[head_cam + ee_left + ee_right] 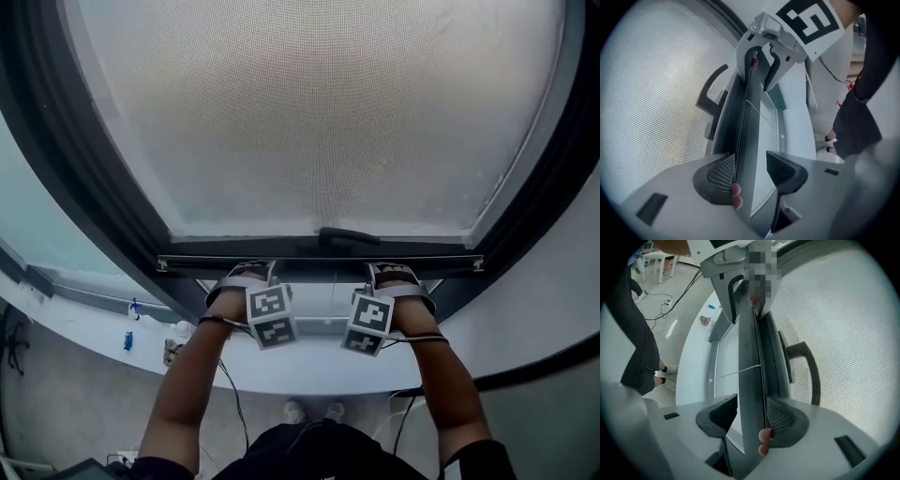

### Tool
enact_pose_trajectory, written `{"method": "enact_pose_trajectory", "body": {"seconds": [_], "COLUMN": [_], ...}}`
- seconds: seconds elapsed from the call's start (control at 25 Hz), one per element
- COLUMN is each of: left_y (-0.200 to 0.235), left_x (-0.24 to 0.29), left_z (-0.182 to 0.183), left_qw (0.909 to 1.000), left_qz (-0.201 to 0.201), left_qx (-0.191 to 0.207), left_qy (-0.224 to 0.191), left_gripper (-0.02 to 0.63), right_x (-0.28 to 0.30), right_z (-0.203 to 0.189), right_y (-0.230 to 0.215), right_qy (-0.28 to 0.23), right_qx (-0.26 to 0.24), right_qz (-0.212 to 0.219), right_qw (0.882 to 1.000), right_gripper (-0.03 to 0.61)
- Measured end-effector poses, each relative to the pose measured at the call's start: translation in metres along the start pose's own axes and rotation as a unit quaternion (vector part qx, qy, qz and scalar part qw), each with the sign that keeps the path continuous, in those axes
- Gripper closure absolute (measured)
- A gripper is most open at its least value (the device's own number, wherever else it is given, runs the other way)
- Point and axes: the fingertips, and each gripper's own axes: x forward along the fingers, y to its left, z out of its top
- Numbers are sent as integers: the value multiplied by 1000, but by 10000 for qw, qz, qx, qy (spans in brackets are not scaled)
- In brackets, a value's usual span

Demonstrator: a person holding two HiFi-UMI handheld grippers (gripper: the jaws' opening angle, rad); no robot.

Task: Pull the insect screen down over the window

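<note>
Insect screen (319,112): its mesh covers most of the window. Its bottom bar (319,262) sits just above the white sill (309,370), with a strip of window uncovered between them. We see a dark handle (347,234) on the mesh side of the bar, near its middle. The left gripper (751,169) is left of the handle, jaws narrowed onto the bar. The right gripper (752,413) is right of the handle, clamped likewise.
</note>
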Motion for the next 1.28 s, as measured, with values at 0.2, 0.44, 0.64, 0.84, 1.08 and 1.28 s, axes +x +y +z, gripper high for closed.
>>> {"method": "enact_pose_trajectory", "body": {"seconds": [0.2,0.44,0.64,0.84,1.08,1.28], "left_y": [-5,5,2,6,8,8], "left_x": [-7,1,-5,3,5,1], "left_z": [-5,2,5,1,0,5], "left_qw": [9998,9997,9998,9997,9992,9986], "left_qz": [-113,183,113,159,398,503], "left_qx": [-9,-118,-171,-107,-93,-111], "left_qy": [161,-102,-22,-150,0,-97], "left_gripper": [402,402,402,402,402,402], "right_x": [-1,5,7,5,9,9], "right_z": [6,-7,-5,-2,-7,-5], "right_y": [-2,-2,-4,-5,-6,-7], "right_qy": [-87,125,61,-13,111,118], "right_qx": [78,-18,18,109,24,54], "right_qz": [-68,-223,-259,-268,-311,-614], "right_qw": [9999,9997,9996,9996,9995,9980], "right_gripper": [385,385,385,385,387,385]}}
